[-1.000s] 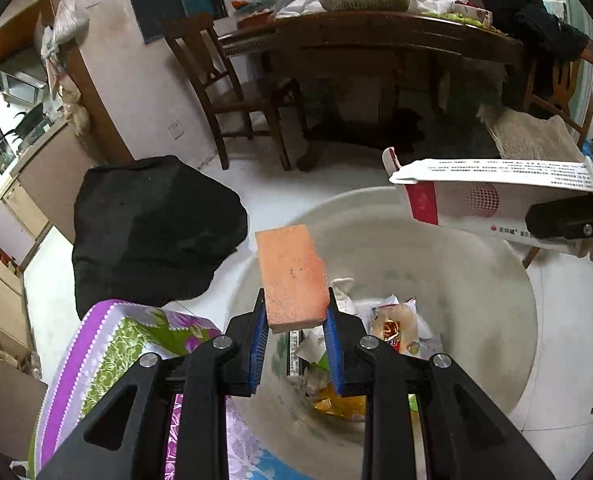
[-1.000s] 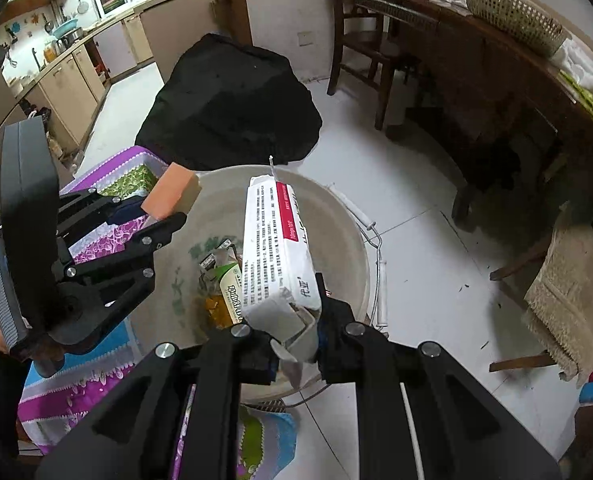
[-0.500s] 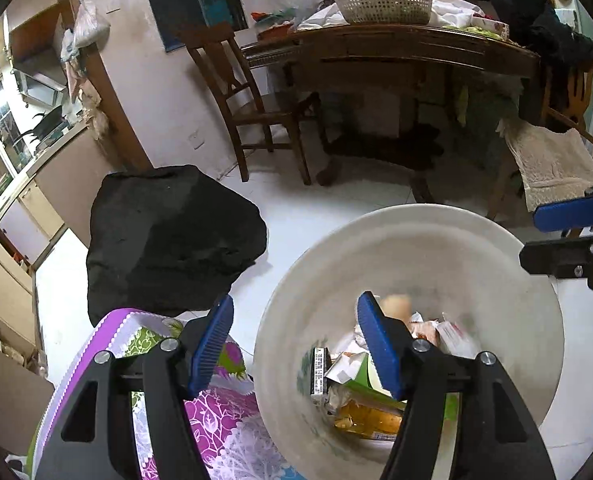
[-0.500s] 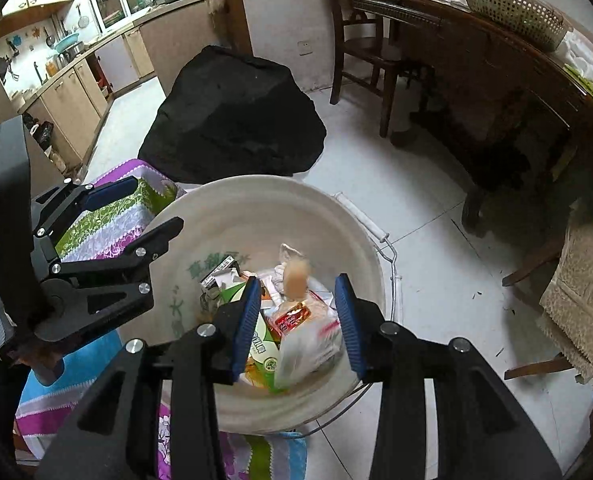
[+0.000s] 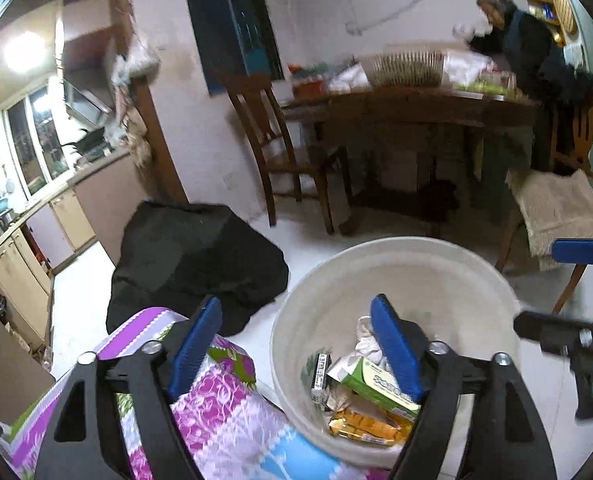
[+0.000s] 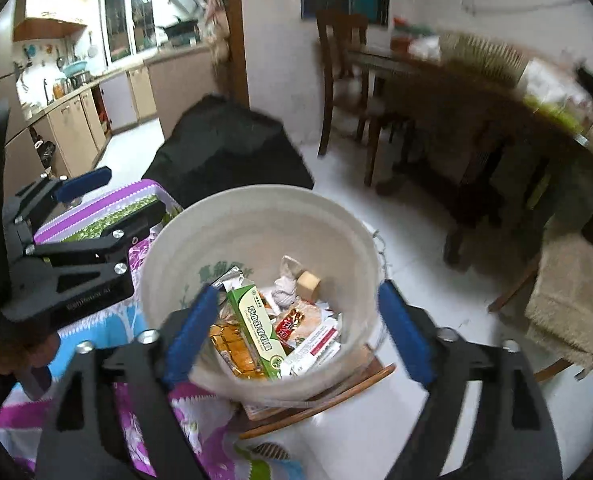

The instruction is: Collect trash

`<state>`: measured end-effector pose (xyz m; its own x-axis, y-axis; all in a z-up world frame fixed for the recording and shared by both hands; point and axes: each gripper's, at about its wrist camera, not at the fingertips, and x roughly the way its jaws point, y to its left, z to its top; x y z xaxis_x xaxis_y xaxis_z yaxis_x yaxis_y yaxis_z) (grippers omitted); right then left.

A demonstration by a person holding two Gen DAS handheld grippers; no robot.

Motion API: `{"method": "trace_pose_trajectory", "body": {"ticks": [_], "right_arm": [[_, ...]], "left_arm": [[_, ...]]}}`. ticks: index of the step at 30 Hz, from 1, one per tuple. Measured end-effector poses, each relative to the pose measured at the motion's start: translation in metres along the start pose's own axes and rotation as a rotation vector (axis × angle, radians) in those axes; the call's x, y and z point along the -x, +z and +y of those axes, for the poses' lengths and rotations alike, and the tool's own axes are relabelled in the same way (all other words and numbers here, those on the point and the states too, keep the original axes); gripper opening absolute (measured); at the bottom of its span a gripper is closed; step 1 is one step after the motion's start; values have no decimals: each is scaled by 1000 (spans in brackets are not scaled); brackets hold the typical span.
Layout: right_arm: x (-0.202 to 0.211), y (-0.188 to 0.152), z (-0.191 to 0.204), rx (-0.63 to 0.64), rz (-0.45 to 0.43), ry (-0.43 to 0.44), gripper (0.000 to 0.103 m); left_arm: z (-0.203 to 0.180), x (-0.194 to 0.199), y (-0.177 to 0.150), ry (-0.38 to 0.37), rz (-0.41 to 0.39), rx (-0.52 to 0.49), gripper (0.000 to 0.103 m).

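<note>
With both jaws spread wide and nothing between them, the left hand-held gripper (image 5: 296,344) and right hand-held gripper (image 6: 296,328) hover over the bucket (image 6: 256,208), where the trash (image 6: 272,320) lies; best lift straight clear before seeking more litter beyond the flowered cloth (image 5: 216,400).

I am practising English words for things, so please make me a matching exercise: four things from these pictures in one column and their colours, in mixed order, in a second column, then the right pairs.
Things:
1. bucket
2. long carton
3. gripper pads
4. bag on floor

Colours:
A. blue
B. black
C. cream white
D. green

Pairs: 1-C, 2-D, 3-A, 4-B
</note>
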<state>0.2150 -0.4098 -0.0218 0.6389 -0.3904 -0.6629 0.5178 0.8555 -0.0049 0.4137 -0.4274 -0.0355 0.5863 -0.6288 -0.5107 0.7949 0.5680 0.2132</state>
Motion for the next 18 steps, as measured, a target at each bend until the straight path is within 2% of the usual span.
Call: {"method": "trace_pose_trajectory", "body": {"ticks": [2,4,7,11,15,18], "right_arm": [[24,-15,9,26,-69,-37,97],[47,-30,15,36,-137,-69,97],[76,-52,17,3,-204,-99,97],[104,-84,15,-80,-223,-184,97],[132,-111,11,-134,-224,-138,97],[153,-128,15,-160,-209,-126,97]], "left_arm": [[-3,29,-9,12,-47,17,92],[-5,61,-19,21,-95,32,98],[-10,104,-34,33,-139,39,98],[-14,160,-61,6,-148,52,98],[-18,199,-87,-54,-98,81,98],[-24,230,-111,-3,-137,99,98]]}}
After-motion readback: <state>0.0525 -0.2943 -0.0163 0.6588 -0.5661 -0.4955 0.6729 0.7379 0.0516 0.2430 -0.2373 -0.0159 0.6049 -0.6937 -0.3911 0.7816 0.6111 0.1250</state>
